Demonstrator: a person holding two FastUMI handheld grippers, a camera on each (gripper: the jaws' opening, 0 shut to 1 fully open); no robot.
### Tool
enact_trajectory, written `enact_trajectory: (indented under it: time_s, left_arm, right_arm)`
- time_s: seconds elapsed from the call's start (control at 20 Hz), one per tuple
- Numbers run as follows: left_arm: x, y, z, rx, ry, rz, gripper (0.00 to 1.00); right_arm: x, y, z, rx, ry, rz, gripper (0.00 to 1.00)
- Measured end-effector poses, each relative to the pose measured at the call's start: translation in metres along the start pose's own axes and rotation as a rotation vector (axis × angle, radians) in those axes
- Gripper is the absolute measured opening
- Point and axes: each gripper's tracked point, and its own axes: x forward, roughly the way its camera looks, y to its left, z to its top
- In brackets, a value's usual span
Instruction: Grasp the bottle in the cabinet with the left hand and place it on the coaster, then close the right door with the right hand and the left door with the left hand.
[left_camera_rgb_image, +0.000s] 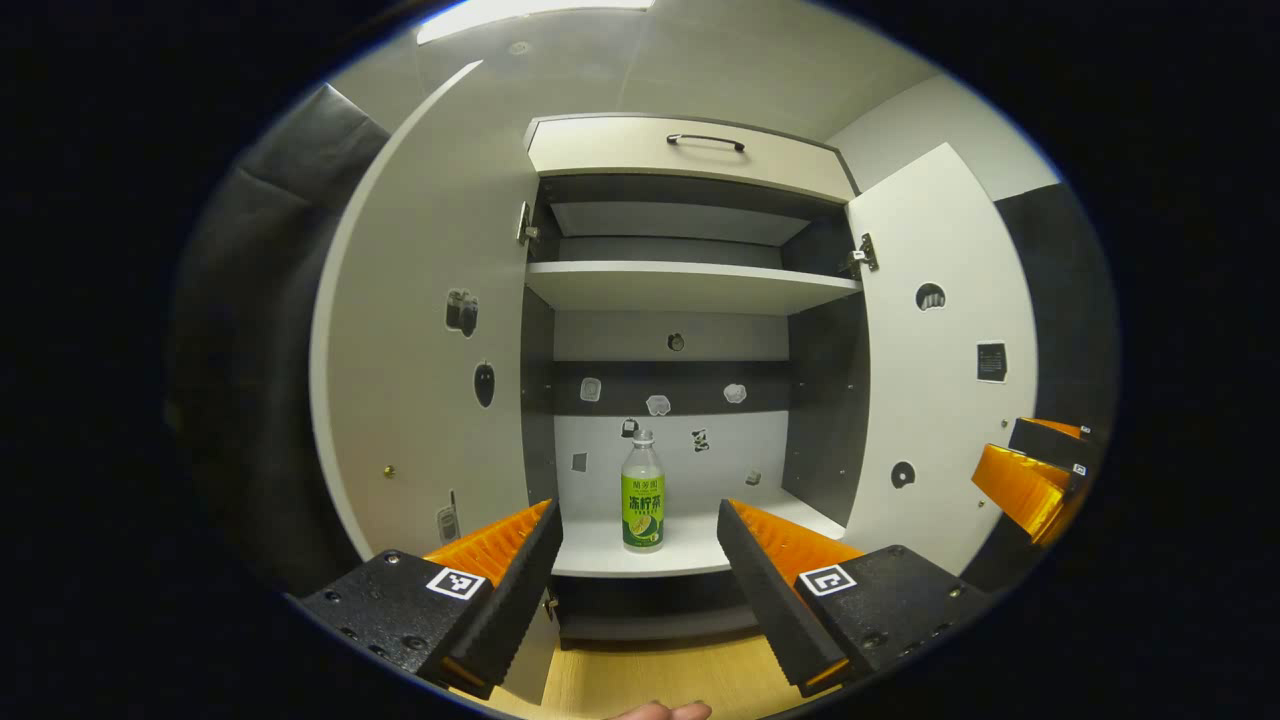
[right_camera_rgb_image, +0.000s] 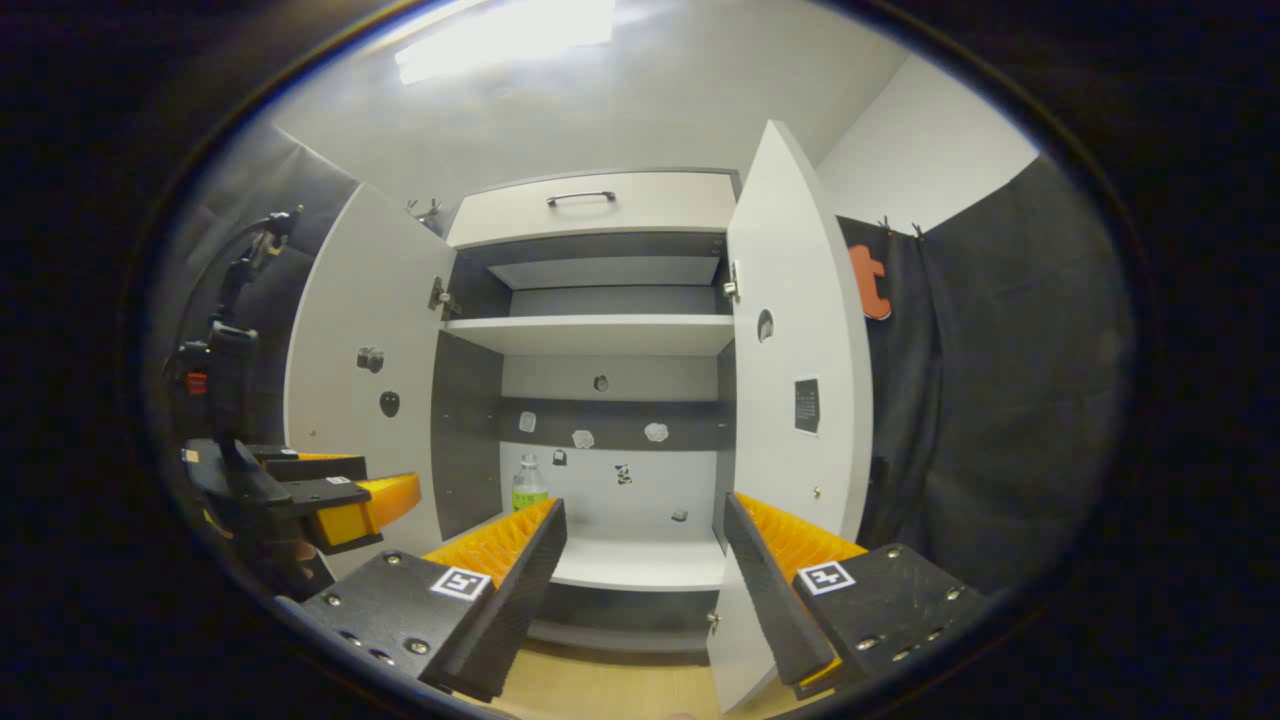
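A clear bottle (left_camera_rgb_image: 643, 492) with a green label and white cap stands upright on the cabinet's lower shelf (left_camera_rgb_image: 690, 550), near its front middle. My left gripper (left_camera_rgb_image: 640, 530) is open in front of the cabinet, short of the bottle, which lines up between its fingers. Both doors hang open: the left door (left_camera_rgb_image: 420, 340) and the right door (left_camera_rgb_image: 940, 370). In the right gripper view the bottle (right_camera_rgb_image: 528, 485) peeks over my open right gripper (right_camera_rgb_image: 645, 530), which holds nothing. The right door (right_camera_rgb_image: 800, 370) stands just ahead of its right finger. The left gripper (right_camera_rgb_image: 340, 495) shows at the far left.
An upper shelf (left_camera_rgb_image: 690, 285) and a drawer with a dark handle (left_camera_rgb_image: 706, 141) sit above. Small stickers dot the cabinet's back wall and doors. A wooden surface (left_camera_rgb_image: 660, 680) lies below the cabinet. The right gripper (left_camera_rgb_image: 1035, 470) shows at the right edge of the left gripper view.
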Motion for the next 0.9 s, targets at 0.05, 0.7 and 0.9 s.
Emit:
enact_trajectory:
  time_s: [0.05,0.7,0.9]
  left_arm:
    - [0.012,0.0,-0.003,-0.007,0.002,-0.003,0.98]
    - [0.188,-0.002,-0.088,-0.047,0.061,-0.081,0.99]
    - [0.232,0.004,-0.11,-0.039,0.071,-0.059,0.99]
  right_arm:
    - [0.005,0.001,-0.001,-0.004,-0.002,0.0,0.94]
    - [0.024,0.002,-0.002,-0.033,-0.047,-0.016,0.96]
    - [0.02,-0.01,-0.01,-0.092,-0.04,-0.049,0.96]
